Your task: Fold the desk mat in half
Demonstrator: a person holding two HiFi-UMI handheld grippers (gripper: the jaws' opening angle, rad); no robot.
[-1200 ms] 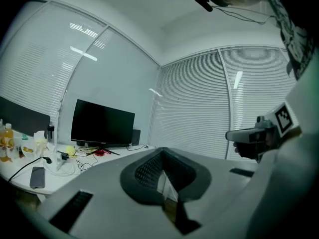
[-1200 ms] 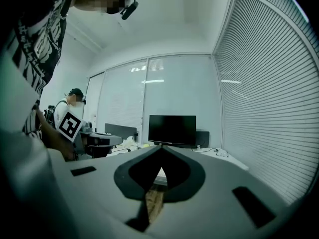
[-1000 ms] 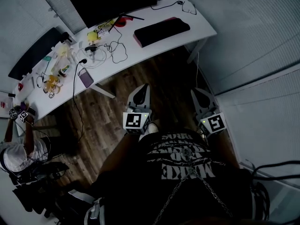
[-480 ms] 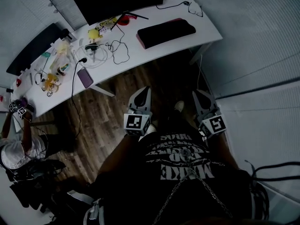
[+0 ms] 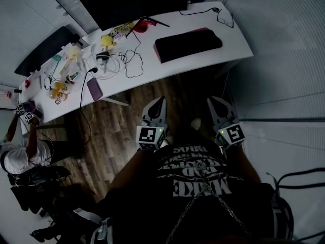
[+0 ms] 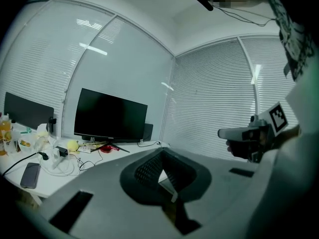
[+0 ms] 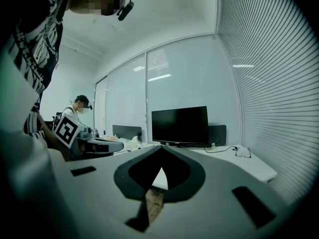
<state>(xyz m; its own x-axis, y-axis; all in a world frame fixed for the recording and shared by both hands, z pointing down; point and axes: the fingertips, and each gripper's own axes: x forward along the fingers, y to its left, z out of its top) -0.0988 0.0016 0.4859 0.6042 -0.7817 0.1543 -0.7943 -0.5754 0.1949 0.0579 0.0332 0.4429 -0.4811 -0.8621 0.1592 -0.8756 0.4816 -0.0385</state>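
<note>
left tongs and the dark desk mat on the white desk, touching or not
Apart. The head view shows the left tongs over the wooden floor, well short of the dark rectangular desk mat lying on the white desk.

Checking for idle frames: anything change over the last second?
Desk and mat slid right and lower in the head view; the person seems to be stepping closer. Nothing gripped or released. Left gripper and right gripper stay shut, empty, by the waist; mat untouched.

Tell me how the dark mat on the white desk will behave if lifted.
The desk mat lies flat and thin on the white desk, so it will probably sag, not stay stiff. It looks light for its spread. Being flat, it shouldn't roll or tip.
</note>
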